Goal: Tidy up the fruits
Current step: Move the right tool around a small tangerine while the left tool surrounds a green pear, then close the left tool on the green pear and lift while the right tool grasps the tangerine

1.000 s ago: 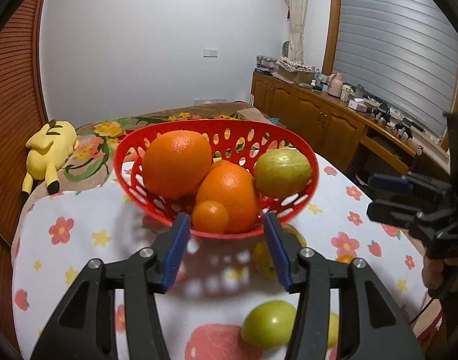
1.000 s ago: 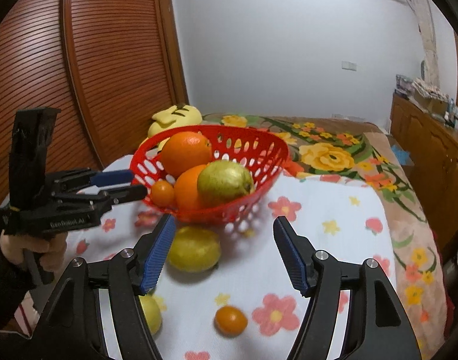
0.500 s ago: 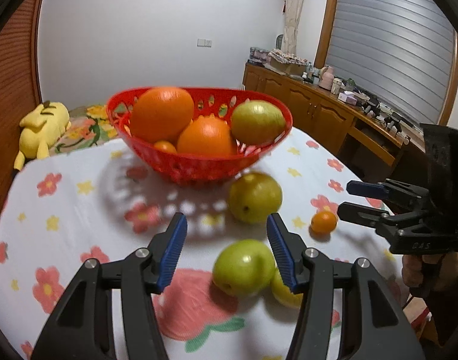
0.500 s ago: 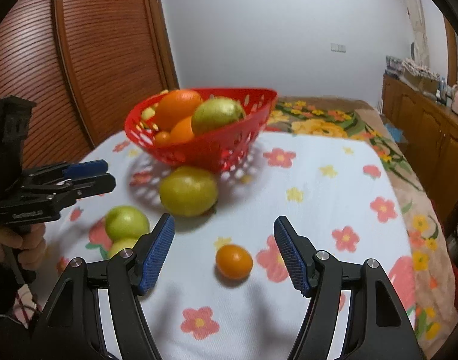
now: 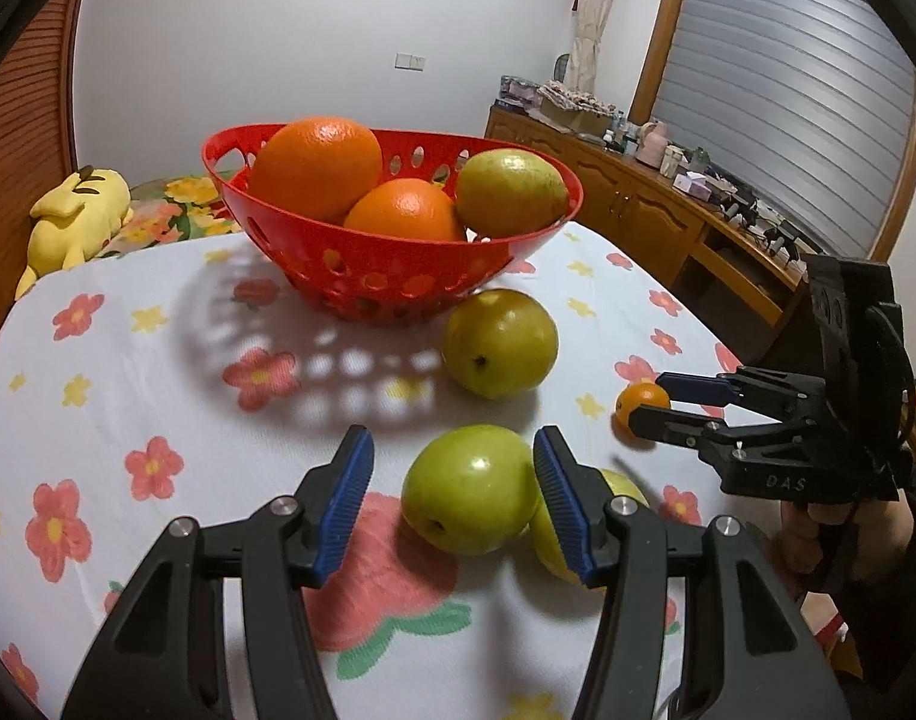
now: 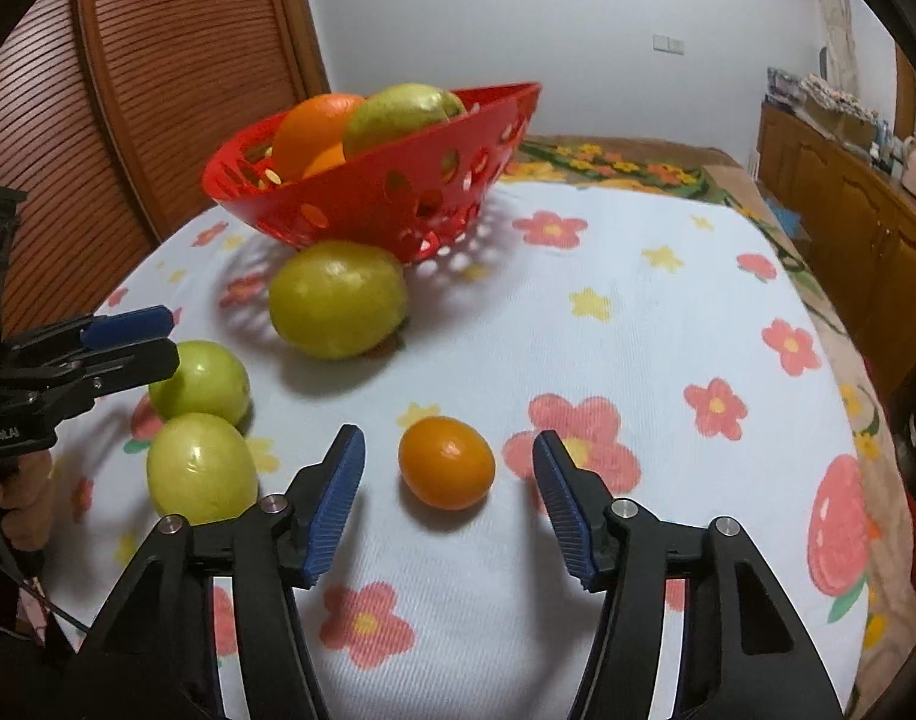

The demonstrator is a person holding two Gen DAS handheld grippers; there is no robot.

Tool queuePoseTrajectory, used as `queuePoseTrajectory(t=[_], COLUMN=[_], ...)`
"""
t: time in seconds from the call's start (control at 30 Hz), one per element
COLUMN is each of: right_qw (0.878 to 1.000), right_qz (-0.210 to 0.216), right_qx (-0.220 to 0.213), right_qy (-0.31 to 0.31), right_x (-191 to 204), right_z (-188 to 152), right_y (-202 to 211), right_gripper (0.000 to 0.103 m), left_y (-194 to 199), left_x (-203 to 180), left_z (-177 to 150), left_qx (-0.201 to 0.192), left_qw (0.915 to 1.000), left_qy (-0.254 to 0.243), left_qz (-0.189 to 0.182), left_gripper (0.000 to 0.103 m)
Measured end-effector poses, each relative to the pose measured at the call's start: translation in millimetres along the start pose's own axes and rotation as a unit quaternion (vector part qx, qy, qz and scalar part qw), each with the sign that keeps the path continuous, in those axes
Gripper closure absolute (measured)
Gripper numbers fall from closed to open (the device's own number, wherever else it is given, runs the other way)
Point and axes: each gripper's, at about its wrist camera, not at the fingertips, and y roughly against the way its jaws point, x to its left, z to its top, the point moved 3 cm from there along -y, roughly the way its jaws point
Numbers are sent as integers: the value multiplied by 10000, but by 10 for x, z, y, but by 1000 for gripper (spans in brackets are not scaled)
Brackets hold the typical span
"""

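green apple (image 5: 470,489): lies on the desk near its front edge, between my left fingers (image 5: 554,498); the right-hand pad looks to be touching its skin, the left pad stands clear. Not gripped.
second green apple (image 6: 201,468): touching the first on the side toward my right hand, half hidden behind my left finger in the left wrist view.
left gripper (image 5: 452,495): wide open, holding nothing; lined up around the apple so a squeeze would take it across the middle.
small orange (image 6: 446,462): alone on the flowered cloth, centred between my right fingers (image 6: 338,486), clear gap on both sides.
right gripper (image 6: 449,489): wide open, empty; low and level with the fruit.
large yellow-green fruit (image 6: 338,299): just in front of the basket, near it; I cannot tell whether they touch.
red basket (image 5: 398,276): toward the far edge of the desk, already holding two oranges and a yellow-green fruit; judged to be the destination.
risk: round fruit may roll off one pad if I close off-centre.
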Motion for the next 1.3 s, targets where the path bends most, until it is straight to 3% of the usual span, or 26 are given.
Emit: queuePoseTrajectory(t=[0.1,0.17,0.5,0.9,1.03,1.3], right_qw=[10000,9998,9995,9994,9993,9993], right_qz=[40,160,302,273,271,230], right_qx=[82,115,-24,-200,-254,-259], right_qy=[-10,5,17,76,78,152], right_x=[6,19,74,121,123,128], right_z=[-13,-23,-133,-229,-246,-255], right_y=[-15,-15,154,209,233,228], right_gripper=[53,72,72,72,72,72], left_y=[-16,-24,-133,-208,-202,-155], left_x=[-5,-1,-19,54,33,-28], left_z=[-5,-3,-55,-84,-94,-107], left_qx=[27,44,252,329,337,320], left_qw=[10000,10000,9996,9989,9984,9994], left_qy=[17,32,52,258,239,-3], left_qz=[-8,-26,-94,-214,-386,-128], left_gripper=[47,47,46,37,50,51])
